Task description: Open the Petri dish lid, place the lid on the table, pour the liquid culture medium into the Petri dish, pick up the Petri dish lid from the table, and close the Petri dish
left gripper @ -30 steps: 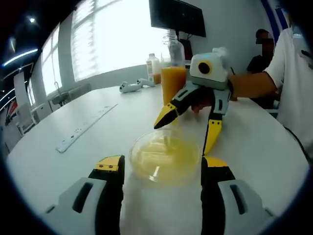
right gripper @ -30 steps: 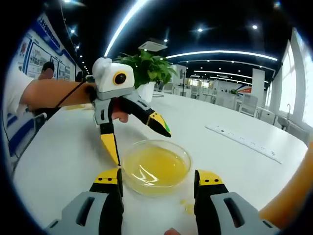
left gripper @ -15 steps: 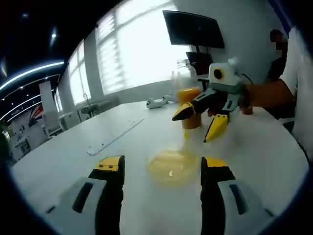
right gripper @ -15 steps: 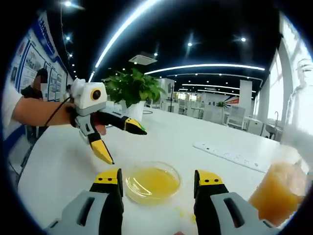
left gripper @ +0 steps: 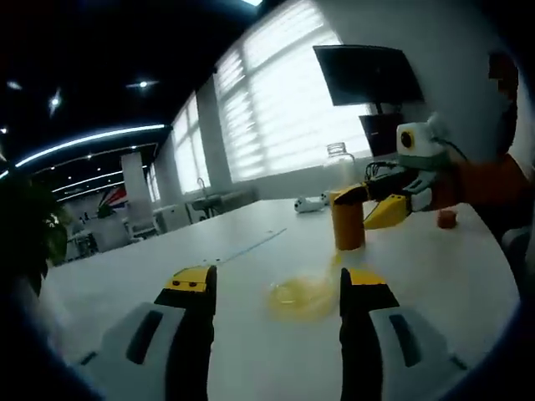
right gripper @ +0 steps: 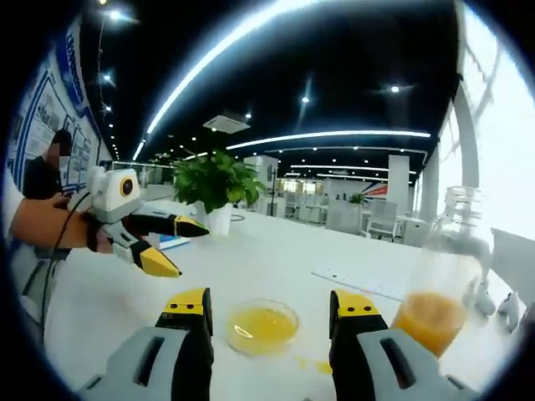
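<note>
Here, on a white table [right gripper: 251, 259], an uncovered Petri dish [right gripper: 262, 327] holds yellow liquid culture medium and sits on the surface just ahead of the right tongs [right gripper: 271, 307], roughly centred between their two yellow-tipped jaws, which stand wide apart and hold nothing. In the left gripper view the same dish [left gripper: 303, 298] lies ahead of the left tongs [left gripper: 277, 282], nearer their right jaw; these jaws too are spread wide and empty. A clear bottle [right gripper: 441, 288] partly full of orange liquid stands upright on the table to the right of the right tongs, apart from the dish, and a small yellow spill [right gripper: 311, 364] marks the table between dish and bottle, close by the right jaw. A potted plant [right gripper: 216, 185] stands far behind the left tongs as seen from the right. The lid cannot be made out in either view, so its place on the table is uncertain. By the look of it, pouring is done and the step in hand is fetching the lid. The next move would call for finding the lid, closing one pair of tongs gently on its rim, and lowering it level onto the dish without jolting the liquid.
</note>
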Demonstrator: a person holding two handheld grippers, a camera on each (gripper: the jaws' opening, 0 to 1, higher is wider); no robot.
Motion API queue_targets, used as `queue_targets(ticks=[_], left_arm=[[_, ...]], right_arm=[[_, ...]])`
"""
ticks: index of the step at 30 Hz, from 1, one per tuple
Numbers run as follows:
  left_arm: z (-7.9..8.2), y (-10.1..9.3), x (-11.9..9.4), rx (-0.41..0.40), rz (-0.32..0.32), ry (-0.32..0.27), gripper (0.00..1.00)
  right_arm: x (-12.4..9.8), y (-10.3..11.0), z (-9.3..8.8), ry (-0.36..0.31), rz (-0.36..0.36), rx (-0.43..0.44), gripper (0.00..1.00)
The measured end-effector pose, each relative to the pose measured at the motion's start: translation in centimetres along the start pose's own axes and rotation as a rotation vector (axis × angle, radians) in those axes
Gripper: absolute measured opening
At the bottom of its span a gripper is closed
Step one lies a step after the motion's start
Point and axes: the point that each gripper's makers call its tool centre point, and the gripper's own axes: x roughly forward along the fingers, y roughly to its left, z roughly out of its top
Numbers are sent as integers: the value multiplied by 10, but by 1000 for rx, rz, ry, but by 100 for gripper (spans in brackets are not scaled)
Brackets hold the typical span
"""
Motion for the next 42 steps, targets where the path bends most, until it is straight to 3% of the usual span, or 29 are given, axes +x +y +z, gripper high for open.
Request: queue_targets(ticks=[6,10,16,26,42], left_arm=[[12,0,-15,-22,65,-15,51],[16,0,-24,-35,103,-22,51],[23,1,-45,-62,179,-40,51],[16,-5,-85,-91,312,-32,51],[18,-5,-142,-25,485,-23,50]], right_arm=[[-23,-7,12,-40,-47,-8,49],[-37,-13,14,-43,-81,-37,49],[-64,-19,15,-75,-128,-11,47],[-110,-37,17,-114,-223,11,47],[-159,-39,31,-151,-307,-16,47]])
